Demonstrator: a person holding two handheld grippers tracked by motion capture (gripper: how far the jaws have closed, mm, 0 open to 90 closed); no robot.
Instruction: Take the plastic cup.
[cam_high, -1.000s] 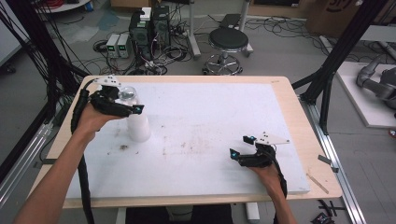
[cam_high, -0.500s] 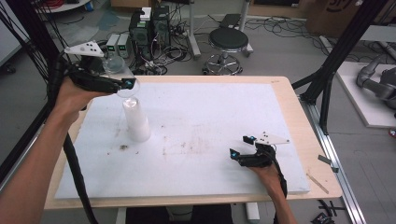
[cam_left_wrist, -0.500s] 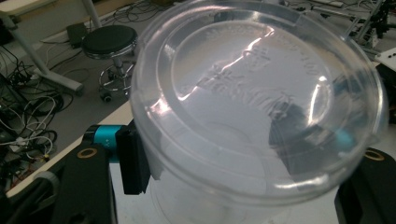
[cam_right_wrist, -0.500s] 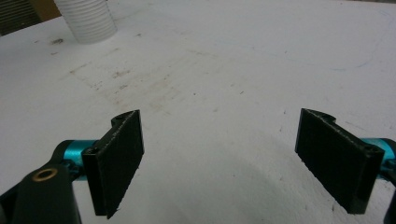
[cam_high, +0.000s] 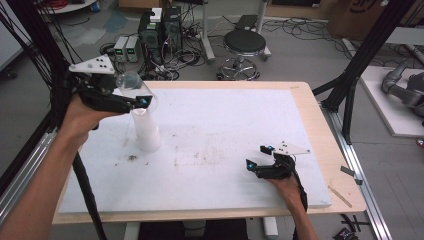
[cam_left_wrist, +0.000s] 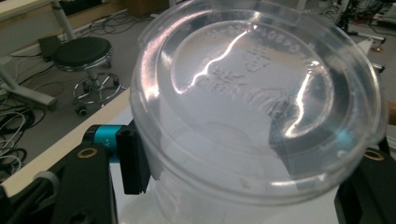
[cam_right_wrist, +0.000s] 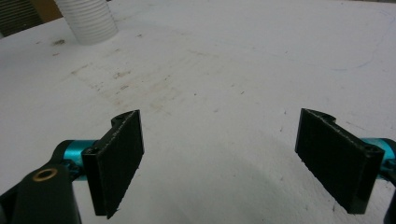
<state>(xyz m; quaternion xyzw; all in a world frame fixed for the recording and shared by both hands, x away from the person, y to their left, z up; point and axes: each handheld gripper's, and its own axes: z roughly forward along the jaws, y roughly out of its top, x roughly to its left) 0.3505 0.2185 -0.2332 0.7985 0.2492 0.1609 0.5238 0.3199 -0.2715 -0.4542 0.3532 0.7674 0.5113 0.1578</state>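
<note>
Slippage looked the likeliest trouble: the left tool (cam_high: 142, 101) pinched a clear lidded cup (cam_left_wrist: 252, 116) aloft above the white ribbed cup (cam_high: 145, 131) on the tabletop (cam_high: 225, 145); thin walls might buckle and drop. The right tool (cam_high: 259, 159) rested wide, empty.

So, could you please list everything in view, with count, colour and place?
clear cup: one, see-through, lidded, held in the air over the table's far left
white cups: one stack, white, ribbed, standing on the mat's left part
mat: one, white, stained, covering the table
table: one, light wood
stool: one, black, on the floor beyond the table
left gripper: black, jaws shut on the clear cup
right gripper: black, open, low over the mat's near right
</note>
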